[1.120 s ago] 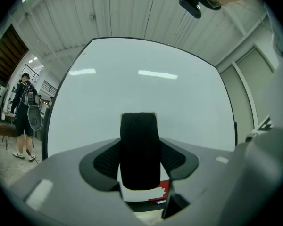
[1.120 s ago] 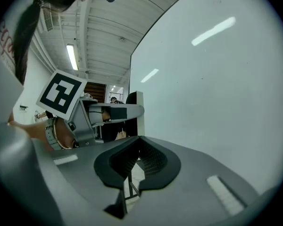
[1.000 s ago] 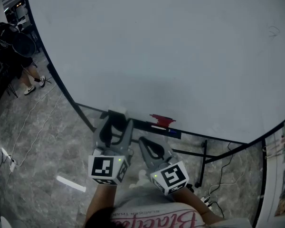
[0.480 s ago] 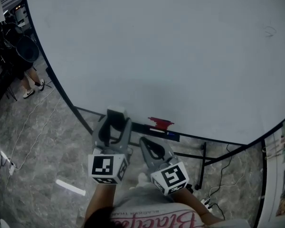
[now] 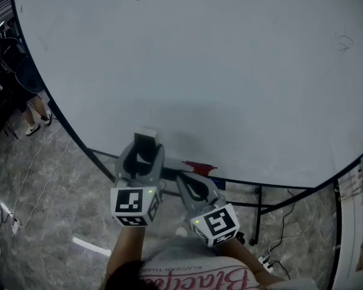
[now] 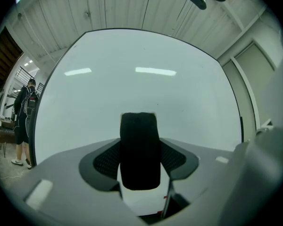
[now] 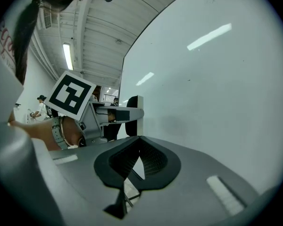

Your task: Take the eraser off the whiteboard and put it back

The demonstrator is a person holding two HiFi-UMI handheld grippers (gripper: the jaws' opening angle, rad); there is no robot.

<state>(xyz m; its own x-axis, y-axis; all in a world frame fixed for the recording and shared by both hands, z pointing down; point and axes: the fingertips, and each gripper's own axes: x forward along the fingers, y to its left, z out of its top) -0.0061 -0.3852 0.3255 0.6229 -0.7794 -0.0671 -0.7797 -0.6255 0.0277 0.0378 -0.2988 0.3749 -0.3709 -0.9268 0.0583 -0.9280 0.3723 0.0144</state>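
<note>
The left gripper (image 6: pixel 140 160) is clamped on the black-felt, white-backed block eraser (image 6: pixel 140 149). In the left gripper view its 2 jaws press the eraser's sides, and the block stands upright at the centre of the frame. In the right gripper view the same eraser (image 7: pixel 133 117) shows at centre left. Its white backing is turned toward the large white whiteboard (image 5: pixel 230 71) and its black felt away from it. Whether the backing touches the board I cannot tell.

The right gripper (image 7: pixel 137 147) has its jaws together with nothing between them. In the head view it sits low in the frame, just right of the left gripper (image 5: pixel 146 142).

Judging by this, step 1 is done: the eraser (image 5: pixel 146 133) is off the board and carried in the left gripper, close to the board's lower part. Step 2 is left: setting it back against the board surface and letting go.

Below the grippers in the head view, the dark tray rail (image 5: pixel 272 183) along the board's bottom edge holds a red marker (image 5: pixel 198 167).
</note>
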